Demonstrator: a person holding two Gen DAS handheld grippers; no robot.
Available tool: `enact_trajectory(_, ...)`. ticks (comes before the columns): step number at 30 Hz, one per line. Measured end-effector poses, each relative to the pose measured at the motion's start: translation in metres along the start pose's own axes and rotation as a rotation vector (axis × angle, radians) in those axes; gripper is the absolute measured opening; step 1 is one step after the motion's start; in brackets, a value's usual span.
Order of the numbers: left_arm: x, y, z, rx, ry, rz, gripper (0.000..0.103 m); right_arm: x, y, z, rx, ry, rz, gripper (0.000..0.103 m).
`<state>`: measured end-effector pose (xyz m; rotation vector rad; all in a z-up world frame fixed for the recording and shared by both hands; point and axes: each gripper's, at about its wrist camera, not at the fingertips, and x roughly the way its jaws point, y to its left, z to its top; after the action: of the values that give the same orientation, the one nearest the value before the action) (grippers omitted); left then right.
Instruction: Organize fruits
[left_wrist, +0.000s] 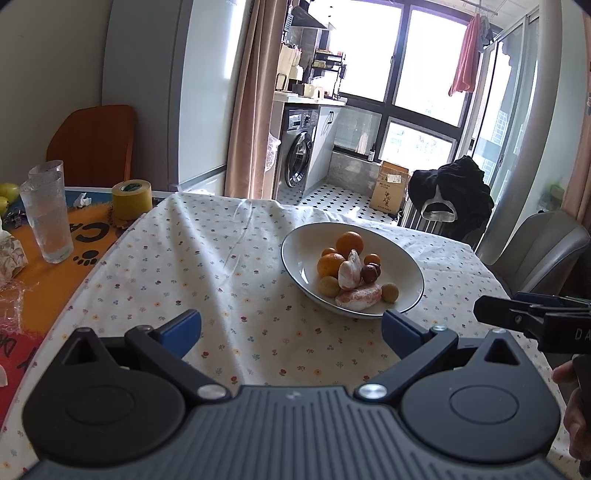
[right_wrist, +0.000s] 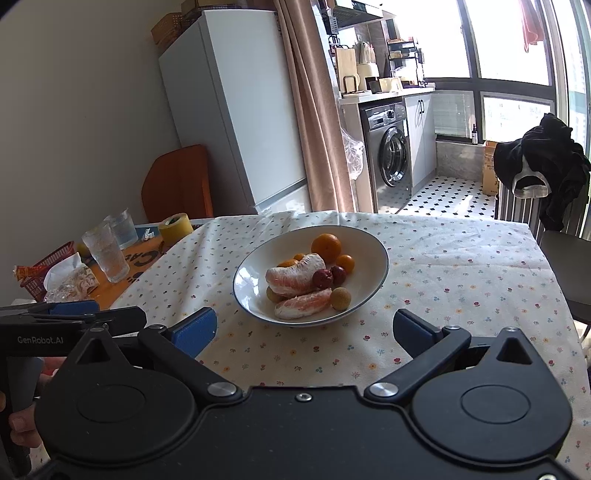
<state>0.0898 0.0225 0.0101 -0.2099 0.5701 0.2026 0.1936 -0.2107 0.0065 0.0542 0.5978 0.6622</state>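
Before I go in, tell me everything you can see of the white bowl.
The bowl is a wide, shallow white dish, ceramic by its gloss, with a thin dark rim line. It sits upright on the flowered tablecloth, ahead of both open grippers, untouched. Inside lie oranges, peeled pomelo pieces, two dark red fruits and small tan ones.

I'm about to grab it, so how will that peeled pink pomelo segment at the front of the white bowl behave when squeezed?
The peeled pink pomelo segment looks soft and membrane-thin, so it would probably squash or tear under firm pressure. It leans on a small round tan fruit, which may roll once it lifts.
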Motion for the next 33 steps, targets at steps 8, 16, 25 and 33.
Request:
enact_trajectory(8, -0.024, 0.003, -0.01, 0.025, 0.006, -0.001, 0.103, -0.022, 0.015, -0.003, -0.013, 0.003, 0.012, 0.103)
enact_trajectory(16, -0.045, 0.003, -0.015, 0.067, -0.001, 0.005, 0.103, -0.047, 0.02, -0.006, -0.004, -0.01, 0.023, 0.103)
enact_trajectory(25, -0.066, -0.001, -0.02, 0.085, -0.007, -0.011, 0.103, -0.071, 0.025, -0.012, -0.01, -0.021, 0.036, 0.103)
enact_trajectory(33, -0.078, -0.003, -0.022, 0.093, -0.018, -0.022, 0.103, -0.083, 0.031, -0.016, -0.021, -0.026, 0.039, 0.103)
